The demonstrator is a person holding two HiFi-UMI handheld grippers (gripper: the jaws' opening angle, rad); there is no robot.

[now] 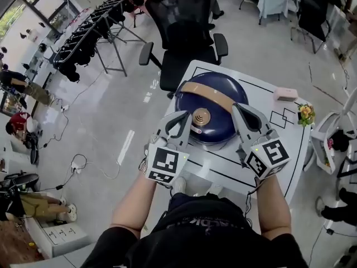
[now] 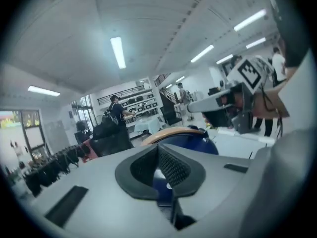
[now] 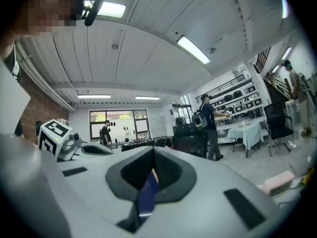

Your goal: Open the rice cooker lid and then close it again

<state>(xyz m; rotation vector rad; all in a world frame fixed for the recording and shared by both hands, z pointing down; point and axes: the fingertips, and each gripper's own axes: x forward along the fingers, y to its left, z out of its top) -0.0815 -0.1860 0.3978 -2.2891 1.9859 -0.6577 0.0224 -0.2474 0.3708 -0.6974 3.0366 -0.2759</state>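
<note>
Left gripper [image 1: 181,119] and right gripper [image 1: 239,111] jaws both shut, nothing between. Held either side of closed blue rice cooker [image 1: 223,85] on white table [image 1: 290,141].

Bright, even light from long white ceiling tube lamps [image 2: 118,52]; glare streaks the glossy pale floor [image 1: 127,144] at nine o'clock. Gripper views bulge, rims dark, foreground soft.

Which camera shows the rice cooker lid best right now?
The head view: the whole blue lid shows from above, with its tan handle across it. The left gripper view catches only its upper part and handle; the right gripper view shows only a blue sliver.
</note>
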